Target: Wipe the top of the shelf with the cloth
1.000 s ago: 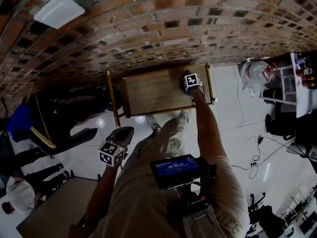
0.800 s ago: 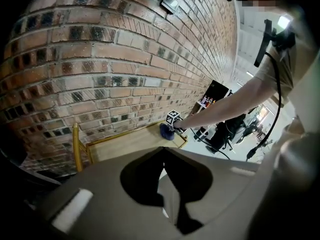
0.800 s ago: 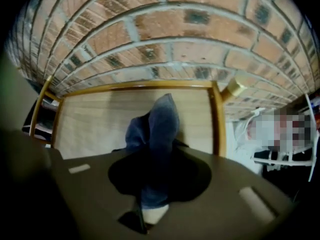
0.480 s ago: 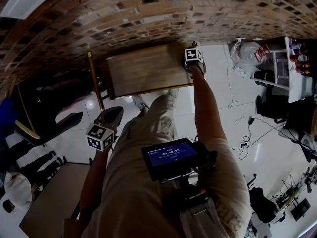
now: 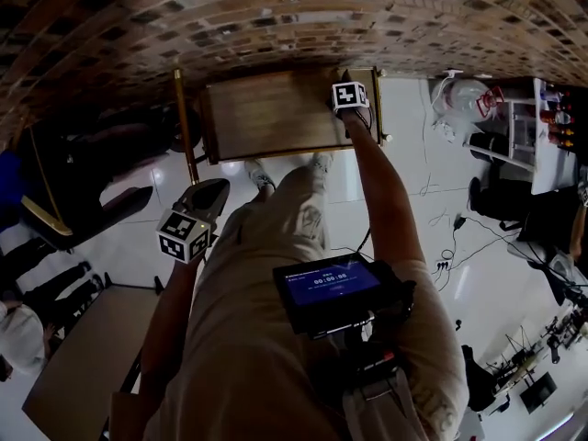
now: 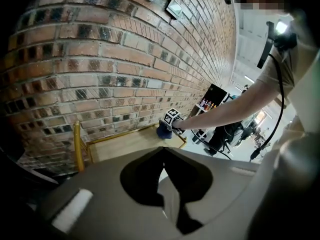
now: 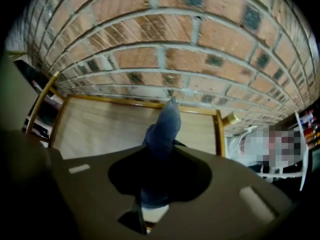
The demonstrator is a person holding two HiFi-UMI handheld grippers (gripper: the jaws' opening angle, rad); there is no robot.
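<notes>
Right gripper view showed the right hand-held gripper clenched on a blue cloth, with a bunched fold poking up past the jaw tips toward the brick wall. Below it lay the pale wooden shelf top, edged by a thin golden rail. The cloth sat over the right part of the shelf, near the far corner. From the head view, that gripper reached out to the shelf's right end on an outstretched arm. The left hand-held gripper hung low and well apart from the shelf, its jaws pressed together on nothing. The cloth looked soft, light and limp, so it would likely fold and drag rather than slide stiffly. A pinch on a gathered bunch, as here, seemed the sound hold, leaving loose fabric to meet the wood. Nothing stood on the shelf top. Off to the right, a white rack carried small bottles, too small to tell their contents, and a plastic bag sat beside it.
</notes>
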